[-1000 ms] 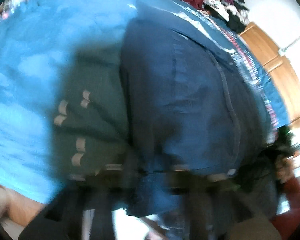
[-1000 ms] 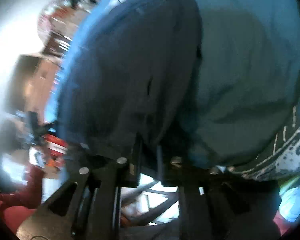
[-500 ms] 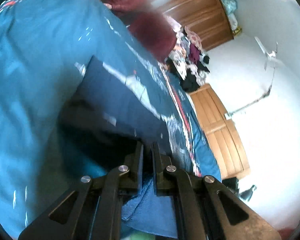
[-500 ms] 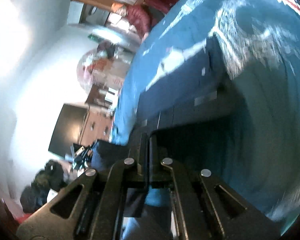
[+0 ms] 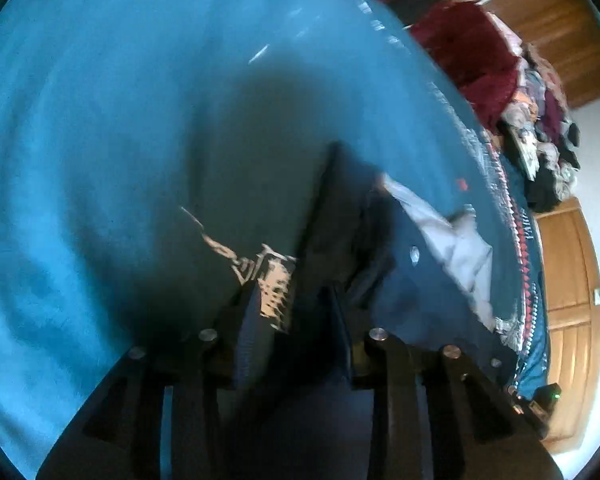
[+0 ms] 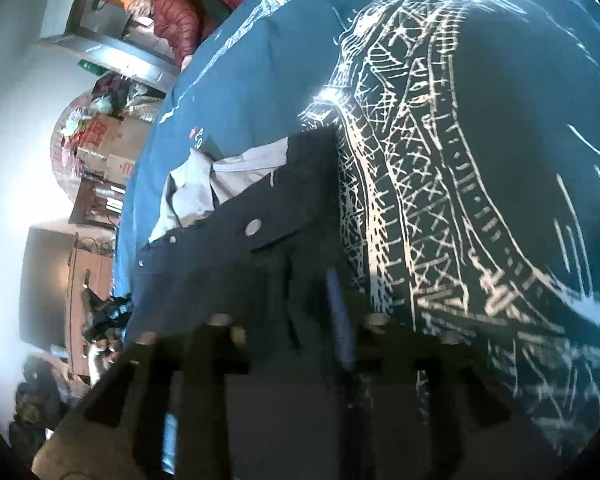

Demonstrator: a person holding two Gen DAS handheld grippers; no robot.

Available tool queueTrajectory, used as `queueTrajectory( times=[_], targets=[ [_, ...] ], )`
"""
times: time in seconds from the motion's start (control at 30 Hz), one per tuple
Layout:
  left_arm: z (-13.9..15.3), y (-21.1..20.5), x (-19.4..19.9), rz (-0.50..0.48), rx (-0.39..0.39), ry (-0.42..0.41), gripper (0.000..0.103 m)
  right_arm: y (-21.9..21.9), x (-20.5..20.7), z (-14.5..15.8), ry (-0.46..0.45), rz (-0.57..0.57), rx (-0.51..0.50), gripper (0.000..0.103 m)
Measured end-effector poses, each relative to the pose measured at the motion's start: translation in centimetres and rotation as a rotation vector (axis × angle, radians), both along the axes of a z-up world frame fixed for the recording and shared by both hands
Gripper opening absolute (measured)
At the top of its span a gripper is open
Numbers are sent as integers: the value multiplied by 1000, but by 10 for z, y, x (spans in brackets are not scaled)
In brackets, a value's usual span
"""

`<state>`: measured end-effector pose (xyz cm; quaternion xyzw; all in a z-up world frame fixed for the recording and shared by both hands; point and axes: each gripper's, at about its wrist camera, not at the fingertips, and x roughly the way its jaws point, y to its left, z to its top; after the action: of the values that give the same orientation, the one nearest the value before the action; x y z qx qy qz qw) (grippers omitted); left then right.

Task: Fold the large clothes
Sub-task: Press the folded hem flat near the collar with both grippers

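A dark navy garment (image 5: 396, 288) with a silver button (image 5: 414, 255) and pale lining (image 5: 452, 248) lies on the blue patterned bedspread (image 5: 100, 160). My left gripper (image 5: 296, 320) is open low over it, its fingers spread wide with dark cloth between them. In the right wrist view the same garment (image 6: 260, 248) shows its button (image 6: 253, 227) and lining (image 6: 220, 176) on the bedspread (image 6: 260, 80). My right gripper (image 6: 284, 332) is open too, blurred, with the garment's edge lying across its fingers. The rest of the garment is hidden below both grippers.
A maroon garment (image 5: 472, 52) and a pile of mixed clothes (image 5: 540, 140) sit at the bed's far side, before wooden wardrobe doors (image 5: 572, 280). A person in a red jacket (image 6: 172, 12), cardboard boxes (image 6: 104, 136) and a dark screen (image 6: 44, 280) stand beyond the bed.
Both grippers, shut on the garment half a second ago, have opened. The garment has come down from its raised position onto the bedspread, and both cameras sit lower over it.
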<state>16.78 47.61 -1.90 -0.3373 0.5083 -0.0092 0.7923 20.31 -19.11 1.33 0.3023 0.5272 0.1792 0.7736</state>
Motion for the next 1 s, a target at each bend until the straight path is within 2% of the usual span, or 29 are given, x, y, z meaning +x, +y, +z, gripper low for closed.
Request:
queueTrajectory(
  times=[0.07, 0.1, 0.2, 0.27, 0.33, 0.37, 0.43, 0.53, 0.6, 0.63, 0.67, 0.77, 0.9, 0.97, 1.0],
  targets=[
    [9, -2, -6, -18, 13, -42, 39, 7, 1, 1, -27, 31, -32, 49],
    [12, -2, -10, -18, 29, -58, 44, 12, 2, 1, -38, 48, -52, 49],
    [28, -3, -24, -25, 127, -106, 45, 27, 8, 5, -74, 88, -145, 46],
    [43, -8, -29, -40, 238, -141, 45, 35, 12, 8, -91, 115, -174, 35],
    [50, -14, -24, -83, 280, -171, 45, 42, 18, 10, -111, 126, -229, 29],
    [52, -18, -21, -106, 301, -180, 45, 46, 19, 12, -121, 136, -238, 17],
    [55, -30, -12, -156, 352, -195, 47, 54, 20, 13, -134, 159, -258, 10],
    [56, -48, 6, -227, 417, -208, 52, 61, 19, 13, -154, 173, -306, 13],
    [53, -59, 18, -264, 455, -195, 53, 59, 16, 14, -165, 150, -301, 28],
    [51, -66, 25, -286, 468, -188, 54, 56, 13, 18, -184, 131, -295, 41],
    [50, -71, 30, -307, 481, -185, 54, 53, 9, 21, -206, 119, -291, 48],
    [42, -81, 41, -346, 516, -173, 62, 47, -1, 31, -261, 95, -323, 55],
    [28, -80, 48, -329, 515, -152, 64, 48, 5, 22, -244, 102, -389, 55],
    [22, -81, 49, -343, 507, -150, 57, 50, 9, 20, -239, 114, -395, 51],
    [20, -83, 48, -352, 495, -154, 39, 52, 11, 20, -240, 125, -399, 49]
  ],
)
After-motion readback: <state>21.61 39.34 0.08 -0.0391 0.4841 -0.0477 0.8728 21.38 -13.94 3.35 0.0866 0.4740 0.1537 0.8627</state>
